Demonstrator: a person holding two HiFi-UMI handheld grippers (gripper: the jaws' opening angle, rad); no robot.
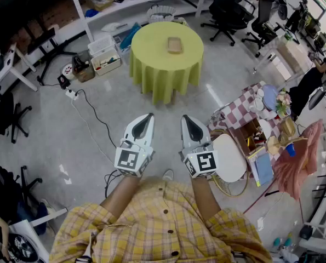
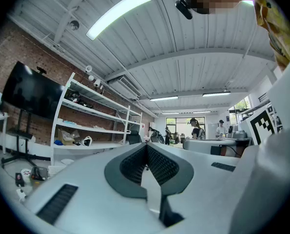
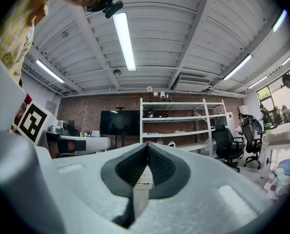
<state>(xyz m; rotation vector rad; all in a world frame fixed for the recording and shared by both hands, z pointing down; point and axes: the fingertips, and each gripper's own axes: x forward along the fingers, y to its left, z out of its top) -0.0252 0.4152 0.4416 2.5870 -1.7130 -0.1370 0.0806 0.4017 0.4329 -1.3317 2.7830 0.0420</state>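
Ahead, a round table (image 1: 146, 43) under yellow-green cloth (image 1: 164, 80), tan tray (image 1: 175, 45) atop.

A yellow plaid shirt (image 1: 163, 223) with dark buttons down the front is worn, its sleeves ending above the forearms. The left gripper (image 1: 147, 116) and the right gripper (image 1: 186, 118) are each built as a light grey tapered shell, lined towards the tip with dark ribbed pads (image 2: 159, 165). A cube (image 1: 131, 160) printed with black-and-white square markers is fixed at the rear of each gripper.
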